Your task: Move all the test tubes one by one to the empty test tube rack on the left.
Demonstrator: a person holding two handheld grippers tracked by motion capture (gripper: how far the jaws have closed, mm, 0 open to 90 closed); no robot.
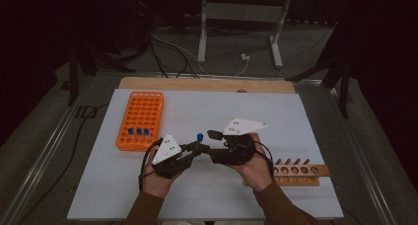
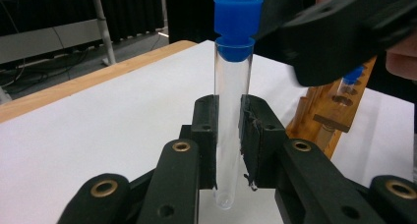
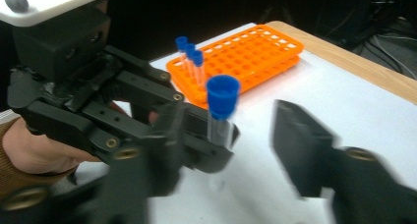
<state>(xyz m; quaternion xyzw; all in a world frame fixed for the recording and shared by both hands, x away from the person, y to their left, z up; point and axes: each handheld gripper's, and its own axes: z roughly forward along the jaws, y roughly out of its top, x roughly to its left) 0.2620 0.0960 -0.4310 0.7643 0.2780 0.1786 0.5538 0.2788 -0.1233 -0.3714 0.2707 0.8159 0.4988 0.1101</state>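
White counter (image 1: 276, 121): orange rack (image 1: 140, 119) holds three capped tubes; wooden rack (image 1: 300, 173) one. Your left tongs (image 2: 228, 135) grip clear tube (image 2: 231, 111) upright, blue cap (image 2: 237, 25) on. Your right tongs (image 3: 231, 155) spread around it. Racking pending.

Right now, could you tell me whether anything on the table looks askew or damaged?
Nothing stands out. The clear blue-capped test tube stands upright in the left gripper, and three capped tubes sit straight in the orange plastic rack.
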